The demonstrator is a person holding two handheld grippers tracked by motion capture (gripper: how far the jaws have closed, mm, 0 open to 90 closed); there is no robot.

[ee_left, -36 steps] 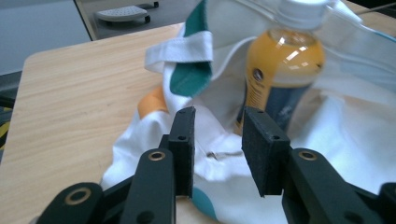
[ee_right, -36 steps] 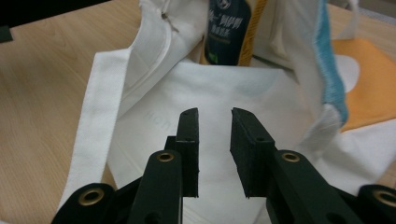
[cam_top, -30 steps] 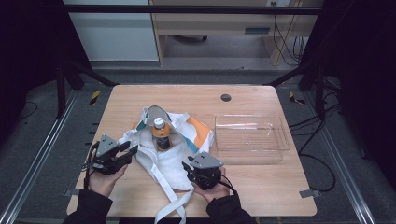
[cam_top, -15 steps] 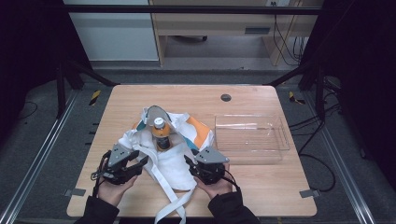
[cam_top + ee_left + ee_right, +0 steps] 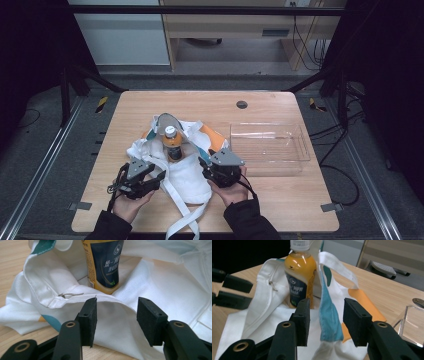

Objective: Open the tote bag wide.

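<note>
**Both grippers let go of the bag**

Both hands have moved in close to the bag (image 5: 187, 172) since a second ago. The bottle (image 5: 171, 142) stands up inside it, in the middle of the table (image 5: 280, 200). The left gripper (image 5: 116, 315) has just been opening; the bag's edge lies between its jaws, not pinched. The right gripper (image 5: 325, 318) has been opening too, around a blue strap (image 5: 329, 320). The bag looks ready to be pulled off.

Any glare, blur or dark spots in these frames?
High view: table evenly lit, surroundings black, clear tray faint. Left gripper view: bag sharp, slightly washed out. Right gripper view: glare on bottle, background soft.
</note>
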